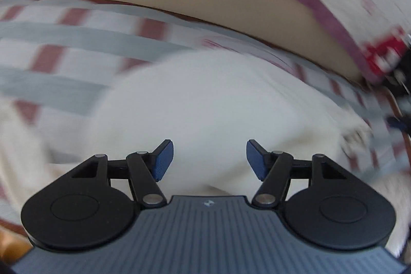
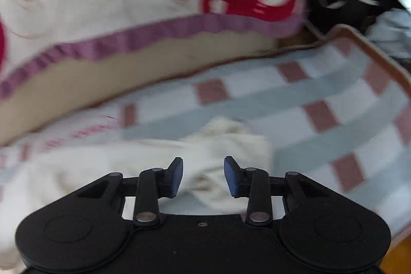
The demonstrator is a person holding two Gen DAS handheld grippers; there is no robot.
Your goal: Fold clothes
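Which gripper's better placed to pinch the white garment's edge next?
Probably right. The right gripper is open with a bunched edge of the white garment just ahead of its fingers. The left gripper, also open, faces only smooth cloth.

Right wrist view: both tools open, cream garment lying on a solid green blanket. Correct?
Not quite. The right wrist view shows the blanket is checked, pale blue-grey and white with reddish squares, not solid green. The rest holds: right tool and left tool open, cream garment lying on it.

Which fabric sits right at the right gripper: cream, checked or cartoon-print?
The plain cream garment, bunched just ahead of the open right gripper; the checked blanket lies beneath it.
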